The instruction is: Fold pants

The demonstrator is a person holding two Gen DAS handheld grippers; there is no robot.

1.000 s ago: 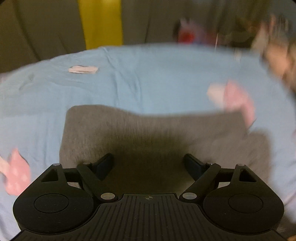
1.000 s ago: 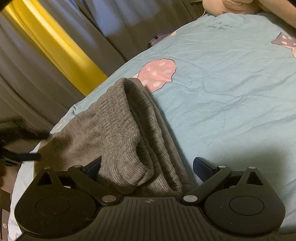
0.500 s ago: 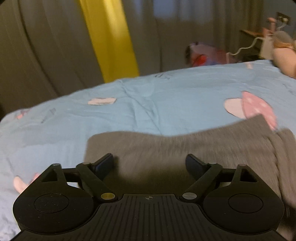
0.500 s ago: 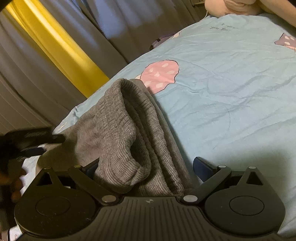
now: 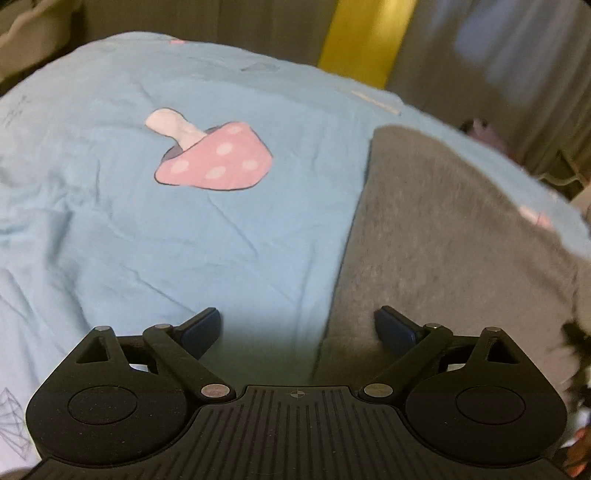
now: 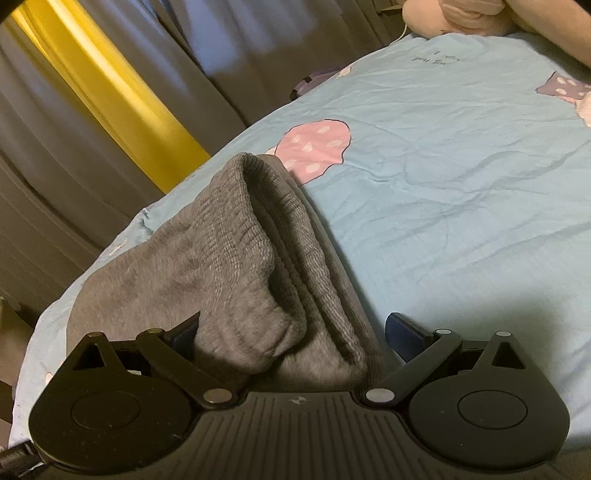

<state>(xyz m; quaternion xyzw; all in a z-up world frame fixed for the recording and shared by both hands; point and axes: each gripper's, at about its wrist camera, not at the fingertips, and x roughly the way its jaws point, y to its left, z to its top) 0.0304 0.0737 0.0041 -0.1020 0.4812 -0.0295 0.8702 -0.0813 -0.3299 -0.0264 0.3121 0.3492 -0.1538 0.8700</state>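
Grey knit pants (image 5: 443, 236) lie folded on a light blue bed sheet (image 5: 184, 236). In the left wrist view my left gripper (image 5: 297, 326) is open and empty, over the pants' left edge, with the right finger above the fabric. In the right wrist view the pants' ribbed waistband (image 6: 266, 236) bunches up between the fingers of my right gripper (image 6: 291, 332), which stands wide open around it without pinching.
The sheet carries pink mushroom prints (image 5: 218, 158) (image 6: 317, 144). Grey curtains with a yellow strip (image 6: 122, 103) hang behind the bed. A person's skin shows at the top right of the right wrist view (image 6: 461, 14). The bed edge runs close behind the pants.
My left gripper has swung left and turned, so the pants now sit at its right side instead of straight ahead. The right gripper has barely moved and stays open around the waistband.
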